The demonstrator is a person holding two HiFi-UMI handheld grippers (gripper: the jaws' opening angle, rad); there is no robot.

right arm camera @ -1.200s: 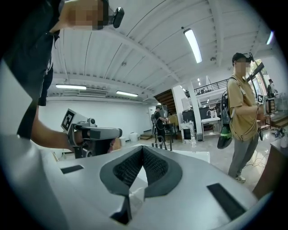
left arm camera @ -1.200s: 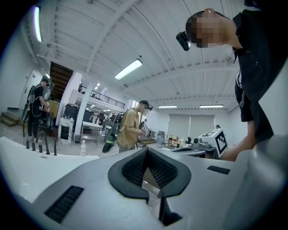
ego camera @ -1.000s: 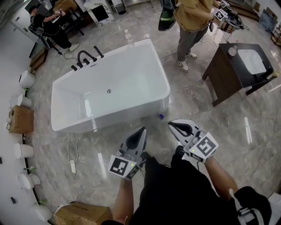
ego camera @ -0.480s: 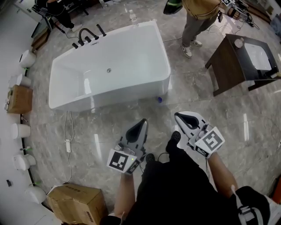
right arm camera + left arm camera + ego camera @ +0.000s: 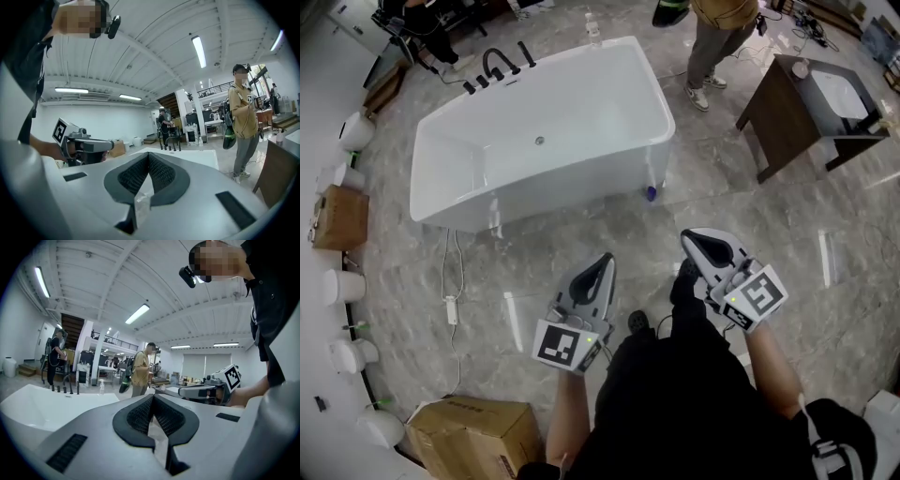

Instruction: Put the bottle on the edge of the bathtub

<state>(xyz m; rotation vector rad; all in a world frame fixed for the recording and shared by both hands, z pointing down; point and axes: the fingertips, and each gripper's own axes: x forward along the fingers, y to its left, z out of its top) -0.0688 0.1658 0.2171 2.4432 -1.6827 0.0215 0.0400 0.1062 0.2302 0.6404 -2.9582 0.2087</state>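
Observation:
A small clear bottle (image 5: 593,28) stands on the floor just beyond the far side of the white bathtub (image 5: 581,178). It also shows as a tiny bottle (image 5: 101,386) in the left gripper view and as a bottle (image 5: 200,140) in the right gripper view. My left gripper (image 5: 605,263) and right gripper (image 5: 692,240) hover side by side over the marble floor, well short of the tub's near wall. Both are shut with nothing between the pads. The jaws of the left gripper (image 5: 152,399) meet at the tip, and so do those of the right gripper (image 5: 149,157).
A black faucet set (image 5: 499,66) sits on the tub's far left corner. A small blue object (image 5: 651,193) lies by the tub's near right foot. A person in a yellow top (image 5: 722,28) stands beyond the tub, beside a dark cabinet (image 5: 787,131). Cardboard boxes (image 5: 471,436) and a floor cable (image 5: 450,281) lie to the left.
The person has stepped along the floor and carried both shut grippers with them. The tub has shifted up in the head view, and a cardboard box has come in at lower left.

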